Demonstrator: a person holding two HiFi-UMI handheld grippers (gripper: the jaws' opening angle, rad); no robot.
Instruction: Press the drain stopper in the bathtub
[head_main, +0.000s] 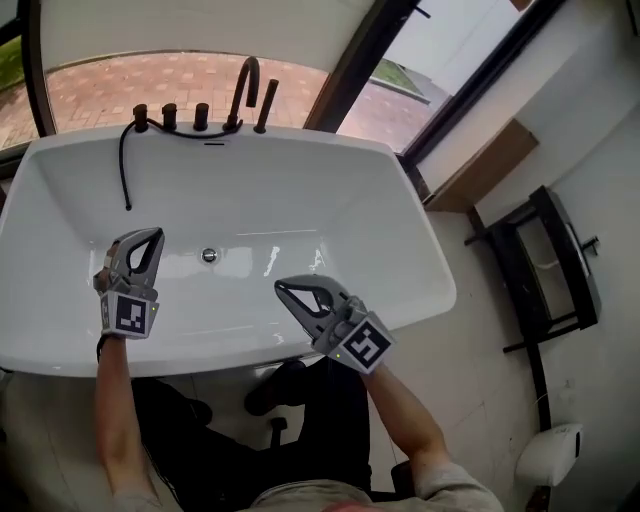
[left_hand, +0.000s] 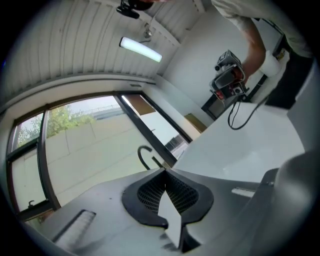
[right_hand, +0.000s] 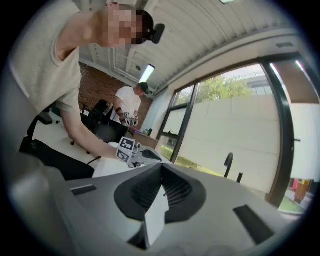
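The round metal drain stopper (head_main: 209, 256) sits in the floor of the white bathtub (head_main: 400, 250). My left gripper (head_main: 156, 234) hovers over the tub's left side, its tip a short way left of the stopper, jaws shut on nothing. My right gripper (head_main: 280, 288) hangs over the near rim, to the right of and nearer than the stopper, also shut and empty. In the left gripper view the jaws (left_hand: 164, 171) meet at a point above the tub rim. The right gripper (right_hand: 161, 168) view shows shut jaws, with the left gripper (right_hand: 132, 150) beyond them.
A black curved faucet (head_main: 245, 90) with knobs stands on the far rim; a black hose (head_main: 124, 170) hangs into the tub. A black rack (head_main: 545, 270) stands on the floor at right. Windows lie behind the tub. Another person (right_hand: 131, 107) stands in the background.
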